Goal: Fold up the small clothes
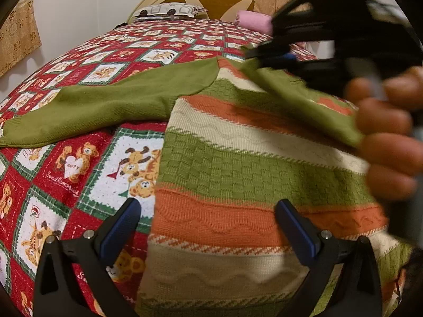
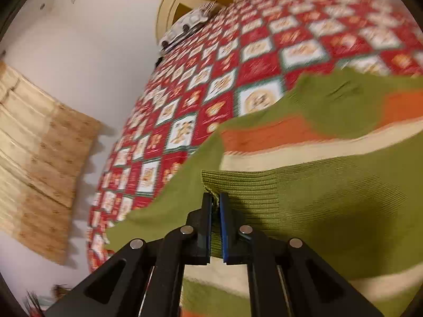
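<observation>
Left wrist view: the sweater point(image 1: 238, 163), a striped knit in green, orange and cream, lies flat on the quilt point(image 1: 66, 174). One green sleeve point(image 1: 111, 105) stretches out to the left of the body. The left gripper point(image 1: 208, 227) is wide open above the sweater hem, touching nothing; the hem lies between its jaws. The right gripper point(image 1: 267, 52) lifts the other sleeve across the sweater body. I judge the knit soft, light and stretchy, so cuffs, hem and shoulders are the good places to hold

Right wrist view: the right gripper point(image 2: 217, 222) is closed on the ribbed cuff point(image 2: 238, 182), with the edge of the cuff pinched between its jaws, above the sweater point(image 2: 290, 142)
</observation>
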Tool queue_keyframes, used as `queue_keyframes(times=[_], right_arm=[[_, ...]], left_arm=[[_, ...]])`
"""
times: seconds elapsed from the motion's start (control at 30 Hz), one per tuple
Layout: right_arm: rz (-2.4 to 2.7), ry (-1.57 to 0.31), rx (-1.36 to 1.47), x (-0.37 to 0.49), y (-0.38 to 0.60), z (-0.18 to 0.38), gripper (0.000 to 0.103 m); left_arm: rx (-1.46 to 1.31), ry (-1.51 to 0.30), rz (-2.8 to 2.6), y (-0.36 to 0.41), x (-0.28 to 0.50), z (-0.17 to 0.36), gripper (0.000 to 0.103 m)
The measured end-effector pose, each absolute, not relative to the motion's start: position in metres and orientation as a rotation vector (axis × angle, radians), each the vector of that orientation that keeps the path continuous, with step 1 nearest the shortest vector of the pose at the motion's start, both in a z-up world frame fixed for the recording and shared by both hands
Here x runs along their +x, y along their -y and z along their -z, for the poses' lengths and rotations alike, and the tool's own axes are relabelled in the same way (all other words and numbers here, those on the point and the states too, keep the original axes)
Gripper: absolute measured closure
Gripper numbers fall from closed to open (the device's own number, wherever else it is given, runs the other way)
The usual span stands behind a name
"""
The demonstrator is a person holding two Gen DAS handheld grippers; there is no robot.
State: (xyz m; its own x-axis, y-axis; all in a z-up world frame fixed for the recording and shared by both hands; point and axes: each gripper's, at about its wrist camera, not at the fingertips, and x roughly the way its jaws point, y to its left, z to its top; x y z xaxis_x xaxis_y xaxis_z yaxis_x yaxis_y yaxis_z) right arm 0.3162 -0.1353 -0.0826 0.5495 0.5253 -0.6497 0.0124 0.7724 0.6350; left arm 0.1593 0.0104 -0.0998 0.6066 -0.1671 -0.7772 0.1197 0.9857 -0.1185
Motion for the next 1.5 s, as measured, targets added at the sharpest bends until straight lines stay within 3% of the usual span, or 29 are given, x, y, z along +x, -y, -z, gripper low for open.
queue_keyframes(times=[0.1, 0.23, 0.37, 0.5, 0.53, 0.7, 0.73, 0.83, 1.1, 1.23, 1.5], right_arm=[[-0.358, -0.980, 0.611, 0.326, 0.125, 0.097, 0.094], [-0.377, -0.942, 0.616, 0.308, 0.135, 0.080, 0.061], [-0.225, -0.768, 0.375, 0.259, 0.172, 0.038, 0.061], [0.096, -0.803, 0.152, 0.226, 0.225, 0.035, 0.064], [0.154, -0.838, 0.165, 0.216, 0.246, 0.045, 0.068], [0.334, -0.980, 0.192, 0.188, 0.307, 0.101, 0.068], [0.281, -0.876, 0.252, 0.174, 0.316, 0.106, 0.068], [0.236, -0.819, 0.345, 0.158, 0.333, 0.108, 0.068], [0.218, -0.782, 0.358, 0.150, 0.331, 0.110, 0.064], [0.197, -0.776, 0.351, 0.153, 0.330, 0.108, 0.052], [0.227, -0.762, 0.345, 0.151, 0.330, 0.106, 0.051]], left_arm=[[-0.054, -0.905, 0.166, -0.010, 0.159, 0.100, 0.000], [-0.063, -0.902, 0.169, -0.011, 0.159, 0.100, 0.000], [-0.066, -0.901, 0.171, -0.011, 0.158, 0.100, 0.000], [-0.061, -0.902, 0.167, -0.011, 0.158, 0.100, 0.000], [-0.059, -0.902, 0.167, -0.011, 0.158, 0.100, 0.000], [-0.050, -0.906, 0.160, -0.011, 0.157, 0.100, 0.000], [-0.046, -0.906, 0.158, -0.010, 0.157, 0.100, 0.000], [-0.021, -0.912, 0.141, -0.007, 0.158, 0.102, 0.000], [-0.002, -0.918, 0.122, -0.005, 0.159, 0.102, 0.000], [-0.001, -0.924, 0.117, -0.004, 0.159, 0.102, 0.000], [-0.016, -0.950, 0.099, -0.006, 0.157, 0.099, 0.000]])
